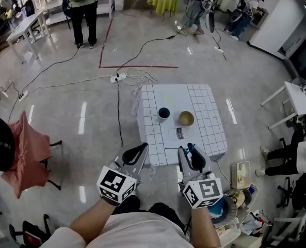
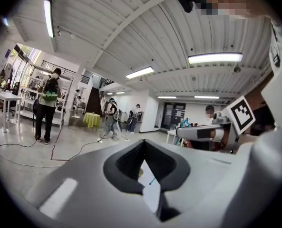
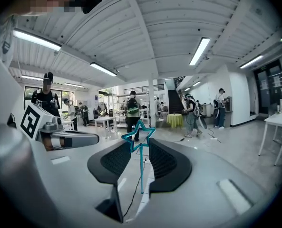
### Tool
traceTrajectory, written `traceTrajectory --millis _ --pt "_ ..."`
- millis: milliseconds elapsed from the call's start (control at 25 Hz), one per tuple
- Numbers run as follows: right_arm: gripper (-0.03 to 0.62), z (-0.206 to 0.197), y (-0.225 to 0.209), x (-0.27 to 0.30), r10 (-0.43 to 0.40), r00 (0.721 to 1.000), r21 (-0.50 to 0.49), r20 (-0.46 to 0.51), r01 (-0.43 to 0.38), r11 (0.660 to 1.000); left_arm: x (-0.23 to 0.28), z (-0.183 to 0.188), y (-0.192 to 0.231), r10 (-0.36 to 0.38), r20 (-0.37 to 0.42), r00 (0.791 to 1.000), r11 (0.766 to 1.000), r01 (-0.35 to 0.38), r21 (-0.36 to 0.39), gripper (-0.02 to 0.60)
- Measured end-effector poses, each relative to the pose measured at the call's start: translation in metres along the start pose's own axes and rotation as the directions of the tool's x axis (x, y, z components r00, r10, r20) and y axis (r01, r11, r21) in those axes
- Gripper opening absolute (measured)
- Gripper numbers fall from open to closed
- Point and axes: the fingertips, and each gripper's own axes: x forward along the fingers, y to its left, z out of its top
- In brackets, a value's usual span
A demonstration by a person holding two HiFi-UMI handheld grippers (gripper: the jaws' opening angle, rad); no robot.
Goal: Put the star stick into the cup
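Our right fingers [image 3: 162,161] hold the star stick [image 3: 141,170]. It stands straight up between them, star on top, up in the air and not on the surface [image 1: 204,107]. Our left fingers [image 2: 123,163] are pressed together with nothing in them. The cup [image 1: 164,113] is out in front of the right fingers and a bit to their left, well apart from them. It looks about as near to one hand as the other. Just to its right sits a bowl [image 1: 186,119]. We count one star stick, one cup, one bowl. We think the stick must go forward, then down, bottom end first.
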Motion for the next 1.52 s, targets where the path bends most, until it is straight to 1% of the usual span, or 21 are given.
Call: traceTrajectory --millis 160,320,600,840,1040,1320,1520 --pt "0.13 0.0 -0.009 0.025 -0.032 0.999 0.004 -0.006 0.032 0.999 0.019 -0.002 0.021 -0.031 -0.006 0.999 0.999 0.031 -0.008 0.006" --pt "0.13 -0.007 -0.026 0.045 -0.058 0.998 0.013 -0.012 0.059 0.998 0.041 -0.008 0.031 -0.063 -0.006 0.998 0.998 0.063 -0.011 0.006" --pt "0.13 -0.016 -0.073 0.095 -0.063 0.998 0.037 -0.012 0.063 0.997 0.094 -0.017 0.053 -0.055 -0.009 0.998 0.998 0.055 -0.025 0.006" --pt "0.13 -0.035 -0.11 0.152 0.005 0.999 0.069 -0.053 -0.001 0.998 0.142 -0.034 0.074 0.001 -0.051 0.999 0.998 -0.004 -0.062 0.006" --pt "0.13 -0.058 -0.139 0.204 0.066 0.994 0.086 -0.087 -0.058 0.995 0.187 -0.05 0.093 0.032 -0.071 0.997 0.997 -0.036 -0.069 0.006" --pt "0.13 -0.101 -0.159 0.262 0.128 0.984 0.106 -0.125 -0.115 0.988 0.228 -0.077 0.12 0.087 -0.123 0.989 0.991 -0.098 -0.086 0.006" --pt "0.13 -0.139 -0.164 0.293 0.16 0.969 0.097 -0.186 -0.144 0.985 0.247 -0.098 0.135 0.12 -0.153 0.981 0.984 -0.138 -0.114 0.006"
